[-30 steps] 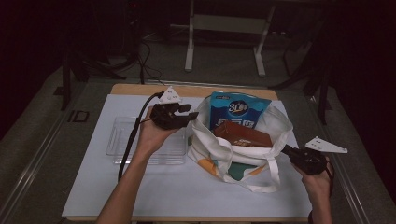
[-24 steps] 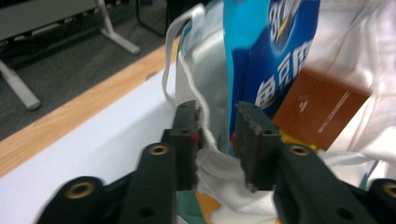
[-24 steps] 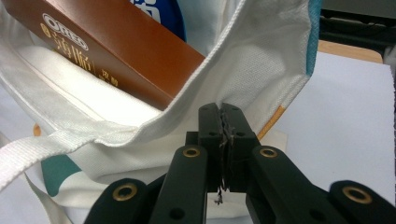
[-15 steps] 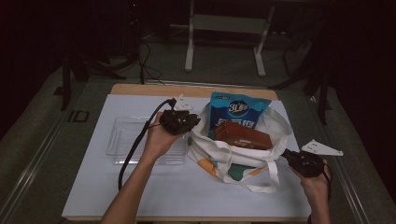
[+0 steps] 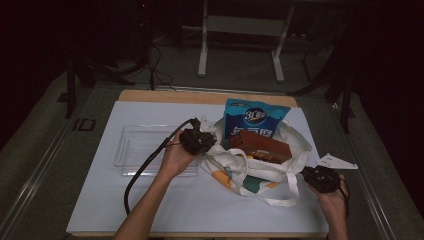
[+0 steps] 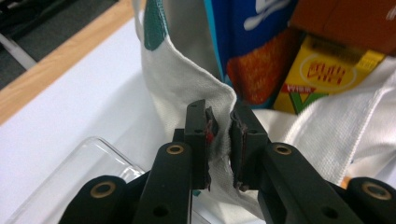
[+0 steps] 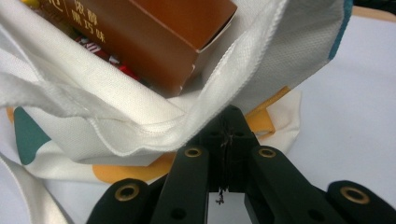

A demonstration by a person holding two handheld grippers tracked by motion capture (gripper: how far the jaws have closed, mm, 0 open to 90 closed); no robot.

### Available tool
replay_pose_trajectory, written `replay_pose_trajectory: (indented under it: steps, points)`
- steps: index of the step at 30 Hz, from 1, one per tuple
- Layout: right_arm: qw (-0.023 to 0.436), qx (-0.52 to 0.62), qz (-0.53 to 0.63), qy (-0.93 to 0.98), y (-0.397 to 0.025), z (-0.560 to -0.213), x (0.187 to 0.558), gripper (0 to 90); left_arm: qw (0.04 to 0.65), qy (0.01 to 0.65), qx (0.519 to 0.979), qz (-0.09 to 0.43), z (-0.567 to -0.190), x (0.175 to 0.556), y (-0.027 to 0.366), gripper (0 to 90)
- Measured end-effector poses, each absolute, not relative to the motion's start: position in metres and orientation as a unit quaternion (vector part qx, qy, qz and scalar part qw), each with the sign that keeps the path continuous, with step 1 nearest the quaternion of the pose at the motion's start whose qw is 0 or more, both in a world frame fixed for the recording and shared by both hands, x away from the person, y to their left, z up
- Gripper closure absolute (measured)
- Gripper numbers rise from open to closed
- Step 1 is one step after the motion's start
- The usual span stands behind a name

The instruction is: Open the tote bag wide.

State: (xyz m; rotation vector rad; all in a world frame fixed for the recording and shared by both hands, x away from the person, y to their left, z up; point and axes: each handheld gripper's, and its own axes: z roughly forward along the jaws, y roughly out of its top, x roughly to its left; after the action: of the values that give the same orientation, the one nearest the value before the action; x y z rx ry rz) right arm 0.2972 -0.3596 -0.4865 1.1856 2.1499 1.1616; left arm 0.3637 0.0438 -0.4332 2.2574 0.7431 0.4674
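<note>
1. The tote bag (image 5: 252,167) lies on the white table (image 5: 100,200), right of a clear plastic tray (image 5: 135,150), its mouth gaping towards the person.
2. It is white woven cloth with teal and orange patches and stitched white handles; one strap loops over the table at its near side.
3. Inside it stand a blue snack packet (image 5: 254,120), a brown carton (image 5: 261,146) and, in the left gripper view, a yellow box (image 6: 327,74).
4. The left gripper (image 6: 218,135) has its fingers slightly parted around the bag's rim, the cloth edge between the pads.
5. The right gripper (image 7: 225,135) has its fingers pressed together at the bag's opposite rim; whether cloth sits between them I cannot tell.
</note>
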Motion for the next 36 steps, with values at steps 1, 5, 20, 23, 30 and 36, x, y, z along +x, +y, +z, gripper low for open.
replay_pose_trajectory:
  steps: [1, 5, 20, 23, 30, 36]
  points:
    - [0.209, 0.428, 0.418, 0.774, -0.360, -0.487, 0.297, 89.1, 0.352, 0.287, 0.872, 0.181, -0.433, 0.364, 0.044, 79.0]
    - [0.208, 0.431, 0.392, 0.785, -0.360, -0.493, 0.295, 90.0, 0.339, 0.286, 0.879, 0.176, -0.443, 0.365, 0.042, 79.0]
    - [0.194, 0.439, 0.431, 0.764, -0.370, -0.492, 0.283, 79.6, 0.384, 0.283, 0.857, 0.195, -0.420, 0.351, 0.055, 62.0]
    - [0.192, 0.434, 0.448, 0.758, -0.373, -0.485, 0.281, 75.1, 0.401, 0.276, 0.850, 0.201, -0.409, 0.343, 0.058, 60.6]
    - [0.184, 0.440, 0.478, 0.738, -0.375, -0.475, 0.285, 66.2, 0.419, 0.238, 0.856, 0.190, -0.398, 0.330, 0.054, 63.7]
    - [0.176, 0.449, 0.472, 0.738, -0.371, -0.477, 0.294, 66.6, 0.400, 0.189, 0.885, 0.149, -0.412, 0.327, 0.036, 59.7]
